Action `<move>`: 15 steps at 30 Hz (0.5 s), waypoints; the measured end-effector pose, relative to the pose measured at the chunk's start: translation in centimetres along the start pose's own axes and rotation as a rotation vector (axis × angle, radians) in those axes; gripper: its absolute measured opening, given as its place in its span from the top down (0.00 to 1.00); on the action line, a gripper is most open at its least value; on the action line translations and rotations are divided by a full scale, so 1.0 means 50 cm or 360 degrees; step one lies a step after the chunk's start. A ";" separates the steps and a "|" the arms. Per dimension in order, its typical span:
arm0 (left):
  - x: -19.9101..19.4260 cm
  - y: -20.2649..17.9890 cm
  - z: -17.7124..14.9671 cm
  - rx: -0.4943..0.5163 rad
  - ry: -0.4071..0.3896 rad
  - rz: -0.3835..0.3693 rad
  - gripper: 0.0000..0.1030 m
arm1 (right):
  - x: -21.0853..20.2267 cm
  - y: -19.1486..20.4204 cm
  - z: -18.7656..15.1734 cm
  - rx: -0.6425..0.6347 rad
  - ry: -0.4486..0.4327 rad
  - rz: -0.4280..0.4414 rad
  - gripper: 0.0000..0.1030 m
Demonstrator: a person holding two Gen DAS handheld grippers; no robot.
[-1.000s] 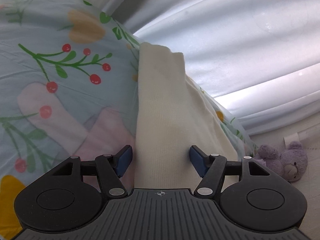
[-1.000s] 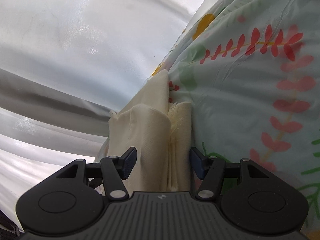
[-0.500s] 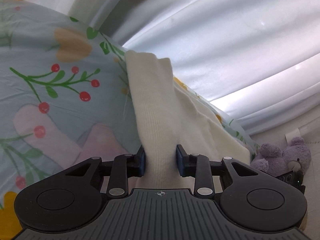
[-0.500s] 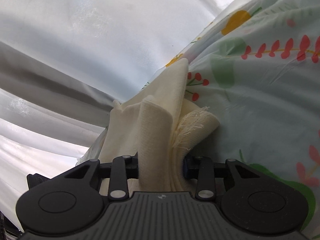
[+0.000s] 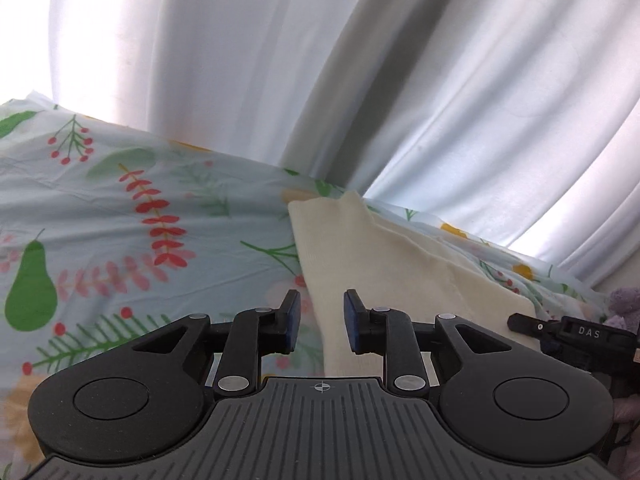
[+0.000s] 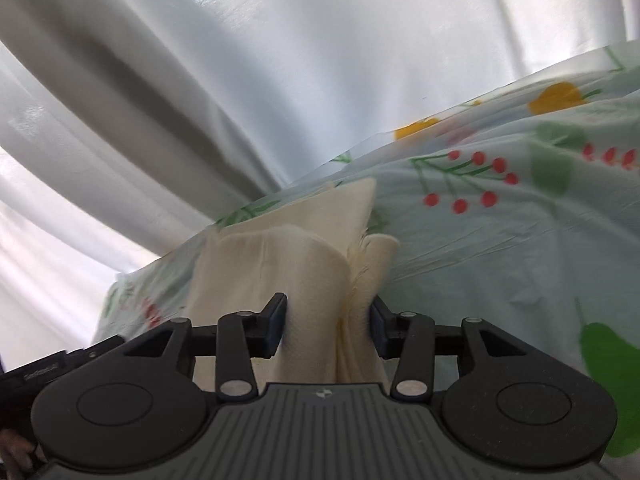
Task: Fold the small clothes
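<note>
A cream knit cloth [image 5: 400,280] lies partly folded on a floral bedsheet [image 5: 140,240]. My left gripper [image 5: 320,320] is shut on the cloth's near left edge, with a sliver of sheet showing beside the left pad. In the right wrist view the same cloth [image 6: 288,260] bunches into thick folds with a frayed edge. My right gripper [image 6: 328,320] has that bundle between its pads. Its jaws are opening, and the folds still fill the gap and touch both pads. The right gripper's body [image 5: 576,332] shows at the edge of the left wrist view.
White curtains [image 5: 240,60] hang close behind the bed and fill the upper half of both views. A purple plush toy [image 5: 624,300] sits past the bed's far right edge. Part of a hand [image 5: 628,420] shows at the lower right.
Both grippers went from open around the cloth to closed on it, then rose and tilted, so more curtain shows. The right jaws have widened since half a second ago.
</note>
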State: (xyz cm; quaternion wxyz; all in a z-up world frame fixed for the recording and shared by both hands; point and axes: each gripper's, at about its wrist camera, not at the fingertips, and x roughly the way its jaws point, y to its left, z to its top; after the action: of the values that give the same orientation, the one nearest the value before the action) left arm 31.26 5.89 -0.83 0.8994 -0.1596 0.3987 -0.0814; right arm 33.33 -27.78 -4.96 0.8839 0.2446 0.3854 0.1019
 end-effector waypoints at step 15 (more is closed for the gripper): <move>0.030 -0.071 -0.149 0.0280 0.0259 0.0004 0.40 | -0.048 0.108 -0.156 -0.0845 0.0002 -0.0255 0.79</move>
State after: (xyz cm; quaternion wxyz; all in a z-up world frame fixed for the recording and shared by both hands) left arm 26.64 0.51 -5.32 0.8747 -0.0725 0.4619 -0.1275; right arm 26.02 -21.29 -5.23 0.9220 -0.0270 0.3639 0.1293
